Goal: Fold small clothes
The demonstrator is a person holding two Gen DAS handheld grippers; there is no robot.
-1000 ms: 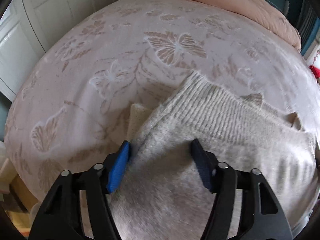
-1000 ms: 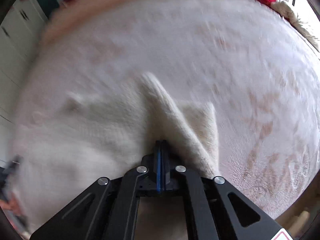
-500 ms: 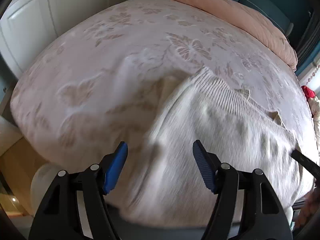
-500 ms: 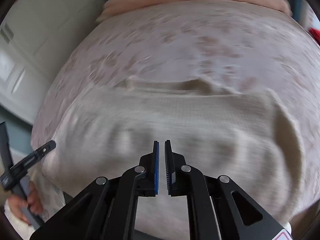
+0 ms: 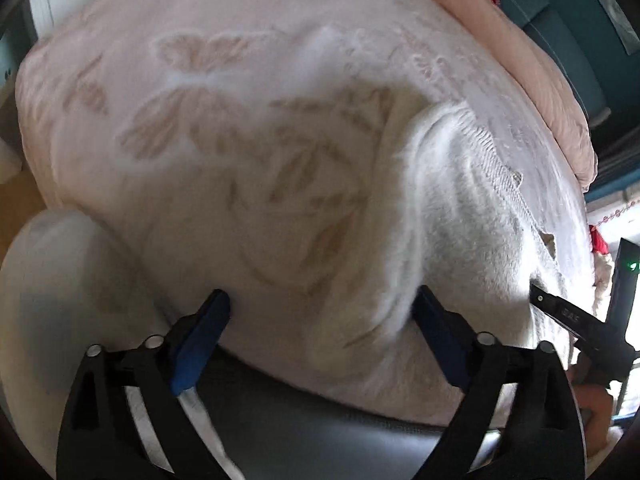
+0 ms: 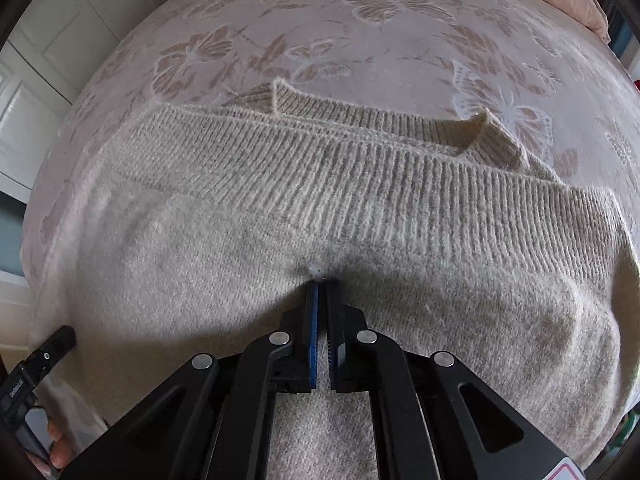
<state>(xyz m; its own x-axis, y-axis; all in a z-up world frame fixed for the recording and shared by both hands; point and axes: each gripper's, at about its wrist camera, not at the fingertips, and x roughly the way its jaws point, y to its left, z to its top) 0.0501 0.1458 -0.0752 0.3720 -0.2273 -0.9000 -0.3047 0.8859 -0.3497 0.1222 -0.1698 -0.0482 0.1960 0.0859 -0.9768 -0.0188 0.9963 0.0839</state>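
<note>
A cream knitted sweater (image 6: pixel 320 216) lies folded on the pink butterfly bedspread (image 6: pixel 360 24), its ribbed hem towards the far side. My right gripper (image 6: pixel 322 286) is shut with its tips resting on the sweater's middle, pinching no fold that I can see. In the left wrist view the sweater (image 5: pixel 460 216) lies to the right, blurred. My left gripper (image 5: pixel 320 320) is open and empty at the bed's near edge, left of the sweater. The right gripper's finger (image 5: pixel 560 312) shows at the right edge; the left gripper's finger (image 6: pixel 52 344) shows at the lower left of the right wrist view.
A peach duvet (image 5: pixel 520 40) lies along the far side of the bed. White cupboard doors (image 6: pixel 48 60) stand to the left. A pale rounded object (image 5: pixel 60 280) sits below the bed edge at the left. A dark bed frame edge (image 5: pixel 320 420) runs under the left gripper.
My right gripper let go of the sweater fold, opened slightly, then shut over the flat sweater. My left gripper stayed open and drew back left off the sweater to the bed edge.
</note>
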